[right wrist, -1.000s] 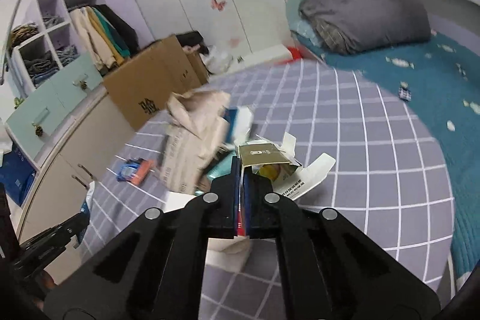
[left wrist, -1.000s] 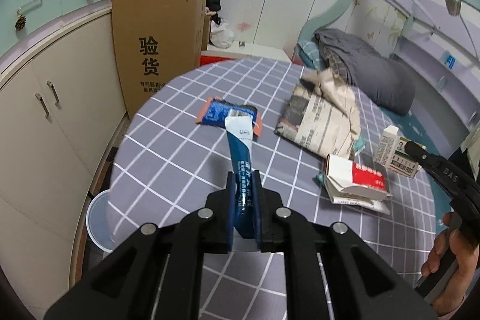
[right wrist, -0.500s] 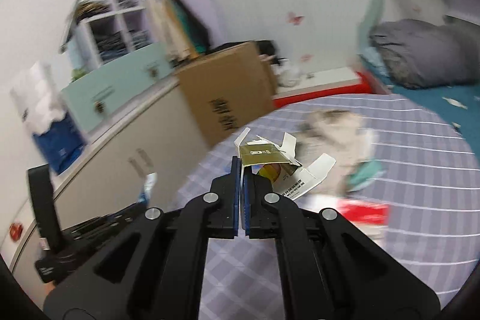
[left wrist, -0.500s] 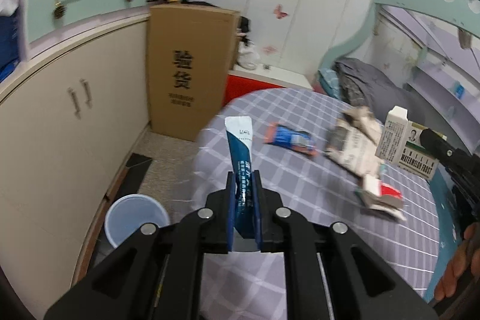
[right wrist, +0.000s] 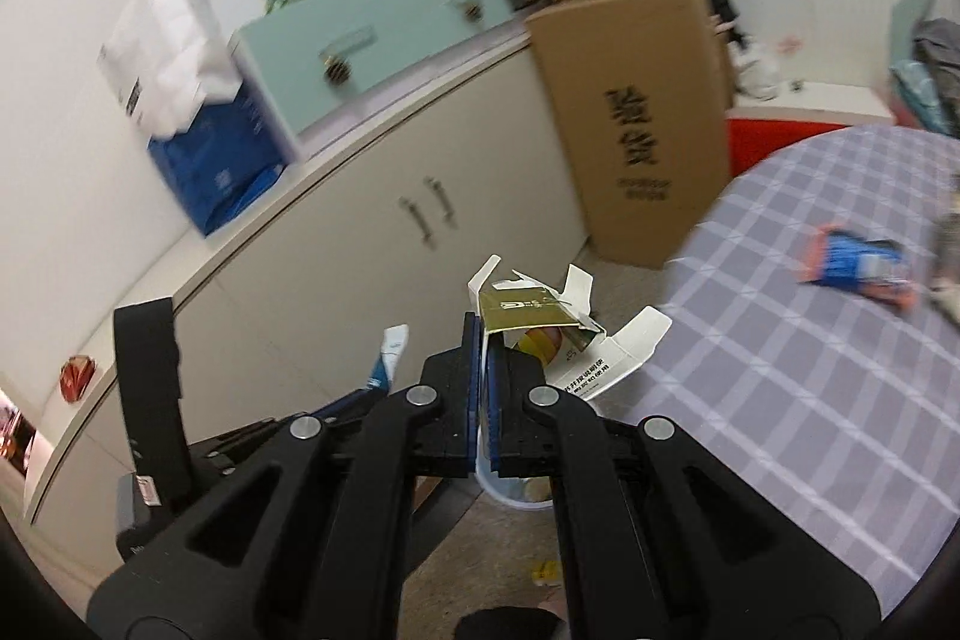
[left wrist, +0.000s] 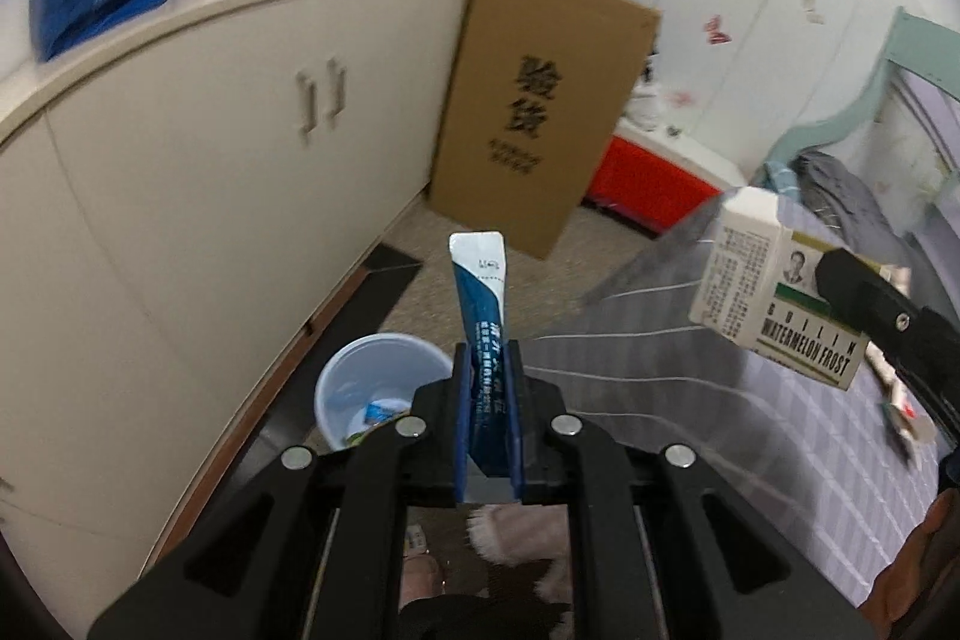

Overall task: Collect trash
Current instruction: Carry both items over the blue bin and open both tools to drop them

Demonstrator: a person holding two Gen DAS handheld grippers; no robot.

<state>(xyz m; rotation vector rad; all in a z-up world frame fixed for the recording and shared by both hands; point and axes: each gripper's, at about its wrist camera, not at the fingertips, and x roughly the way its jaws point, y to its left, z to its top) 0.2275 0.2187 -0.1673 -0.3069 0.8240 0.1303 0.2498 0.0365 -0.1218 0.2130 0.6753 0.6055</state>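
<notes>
Both grippers are clenched on trash: my left gripper [left wrist: 487, 388] pinches a blue toothpaste tube [left wrist: 482, 298], my right gripper [right wrist: 485, 388] a torn white carton [right wrist: 564, 340]. Each load hangs off the checked table [right wrist: 810, 370], near the white bin [left wrist: 360, 370] on the floor. I judge this the carry-to-bin step; next, centre over the rim and release.

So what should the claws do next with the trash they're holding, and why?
Probably carry the left claw a bit farther over the white bin on the floor, then let go. It pinches a blue tube, and the bin sits just below and beside it. The right claw, holding a torn carton, could follow.
</notes>
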